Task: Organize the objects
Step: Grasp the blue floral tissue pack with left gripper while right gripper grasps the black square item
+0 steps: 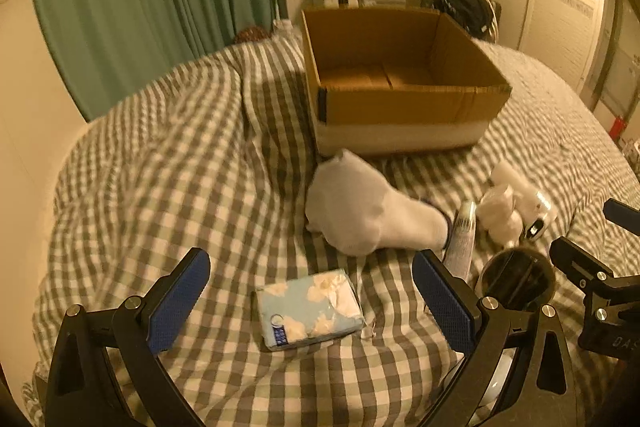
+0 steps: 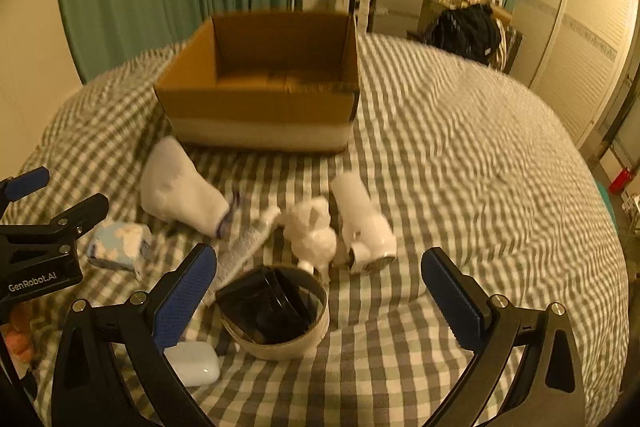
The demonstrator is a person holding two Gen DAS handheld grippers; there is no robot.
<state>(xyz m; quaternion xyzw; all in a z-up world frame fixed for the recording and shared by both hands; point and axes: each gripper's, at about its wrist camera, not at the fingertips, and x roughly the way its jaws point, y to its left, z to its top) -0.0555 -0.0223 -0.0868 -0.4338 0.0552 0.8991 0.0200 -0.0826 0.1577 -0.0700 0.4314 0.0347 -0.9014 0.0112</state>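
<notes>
While both grippers hang over the checked bed (image 1: 160, 155), nothing is in them.

From the left wrist, the tissue pack (image 1: 310, 309) lies flat on the bed. Its long side runs from 8 o'clock to 2 o'clock. It sits between the two blue pads of the left gripper (image 1: 311, 297), not touching either one. The jaws are spread wide and hold nothing.

At 12 o'clock from the pack lies the white sock (image 1: 360, 207). Its long side runs from 10 o'clock to 4 o'clock, and its cuff with the dark edge points to 4 o'clock. Just past it at 3 o'clock is a tube (image 1: 462, 239), tipped nearly upright in the view, with its cap at 12 o'clock.

From the right wrist, the round tin (image 2: 276, 311) sits on the bed with its open side up and dark things inside. It is between the pads of the right gripper (image 2: 320, 291), closer to the left pad. I cannot tell if it touches that pad. These jaws are spread wide too and hold nothing.

At 12 o'clock from the tin stands a fluffy toy (image 2: 314, 233). Beside it at 2 o'clock lies a white bottle (image 2: 362, 221), long side from 11 o'clock to 5 o'clock. A small white case (image 2: 194, 363) lies at 8 o'clock from the tin.

Far off at 12 o'clock, the box (image 2: 260, 99) sits open on the bed with nothing showing inside.
</notes>
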